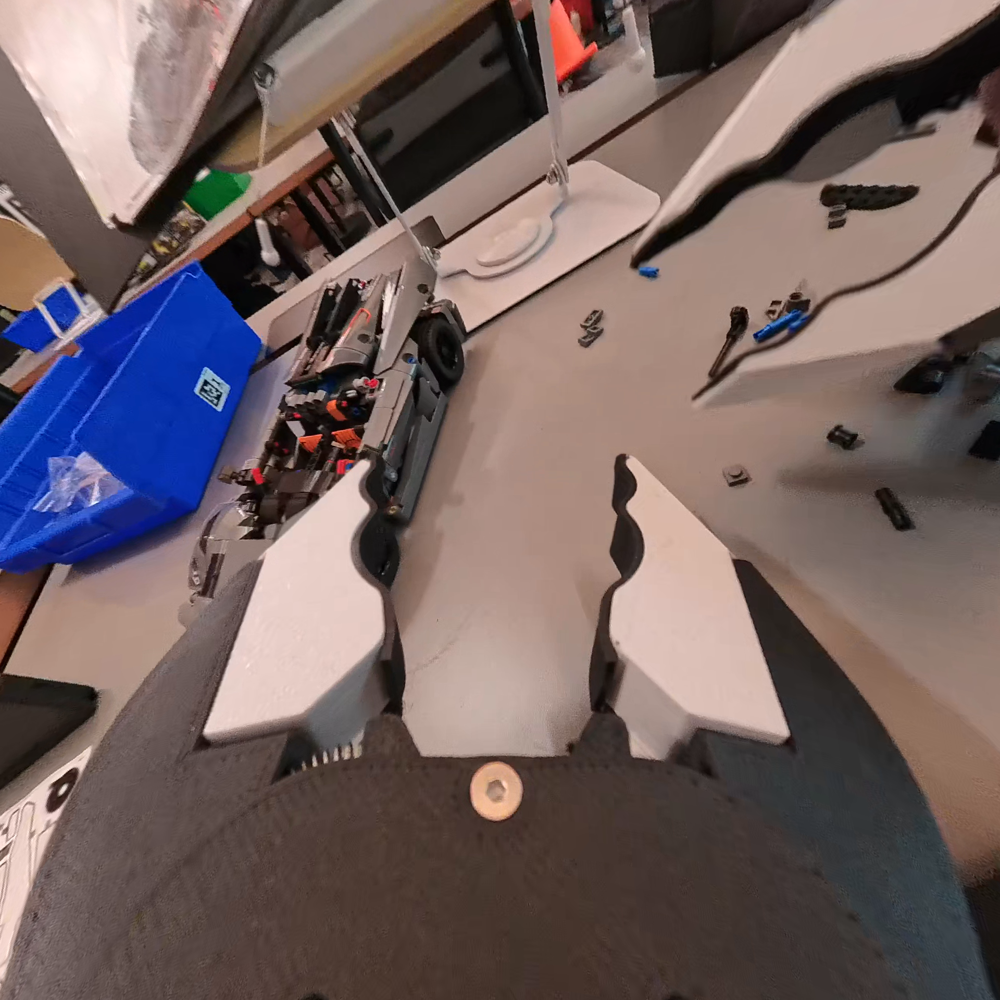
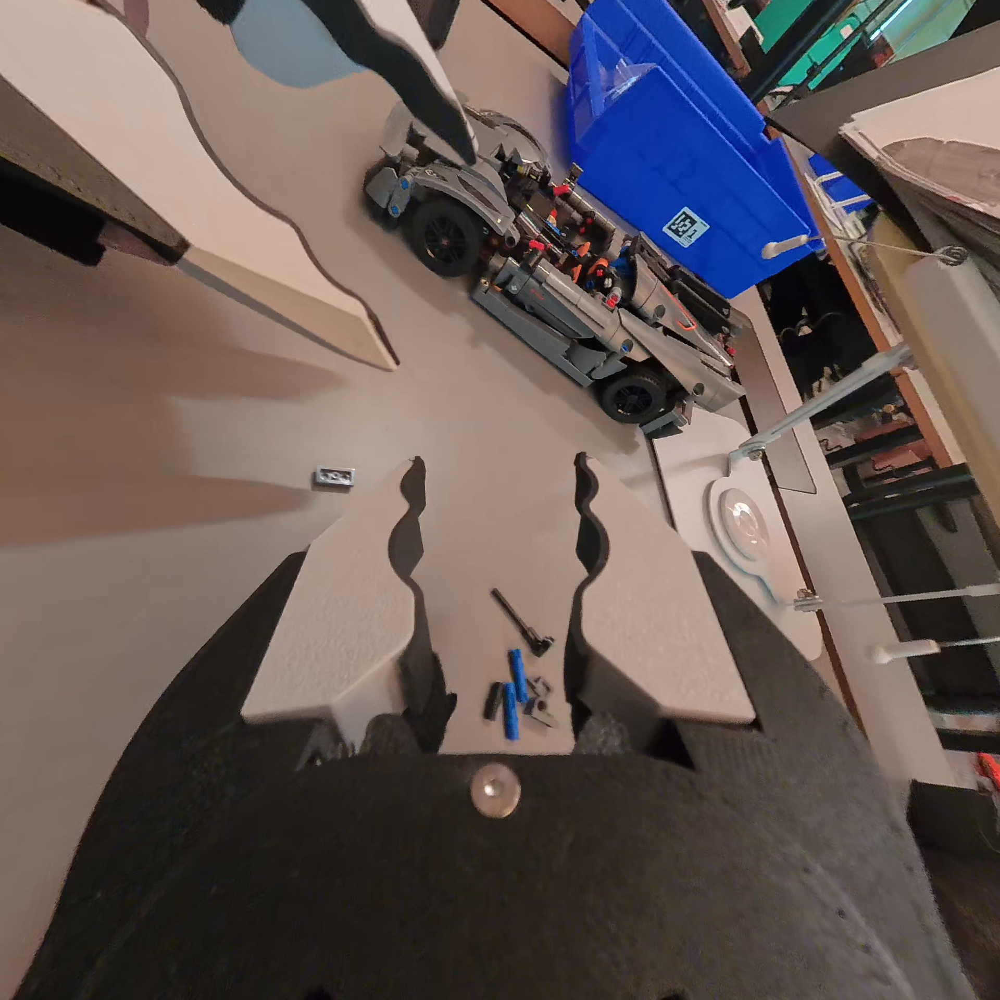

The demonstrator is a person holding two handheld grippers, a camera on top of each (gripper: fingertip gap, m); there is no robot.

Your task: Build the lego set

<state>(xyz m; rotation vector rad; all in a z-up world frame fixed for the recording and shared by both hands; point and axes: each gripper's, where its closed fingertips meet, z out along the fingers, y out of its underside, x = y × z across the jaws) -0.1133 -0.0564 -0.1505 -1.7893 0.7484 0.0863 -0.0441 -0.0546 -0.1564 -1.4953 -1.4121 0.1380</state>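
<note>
Grey and matte, the tabletop (image 1: 514,487) carries everything we see, with dark shelving and an orange cone blurred in the room behind it. Our left tongs (image 1: 492,465) hover above a bare stretch of that surface, their pale fingers spread wide with nothing between them. Just off the left finger sits the partly built lego car (image 1: 368,389), a grey body with black wheels and orange and red bits showing in its open middle. Beside the car on its far side is a blue bin (image 1: 135,411) bearing a small square marker and holding a clear plastic bag. A white lamp base (image 1: 584,216) rests on the tabletop past the car's end.

Our right tongs (image 2: 498,460) are likewise spread wide and hold nothing (the left wrist view shows them as large blurred shapes at upper right). Between their fingers, lying on the tabletop near the fingers' roots, are two blue pins (image 2: 514,692), a black axle piece (image 2: 522,622) and a few small dark pieces touching or just beside the pins. A small flat grey tile (image 2: 334,477) lies alone to the left of the left finger. From this side the car (image 2: 552,281) sits well beyond the fingertips, with the blue bin (image 2: 676,162) behind it.

More loose dark pieces (image 1: 866,476) are scattered on the tabletop to the right of our left tongs
</note>
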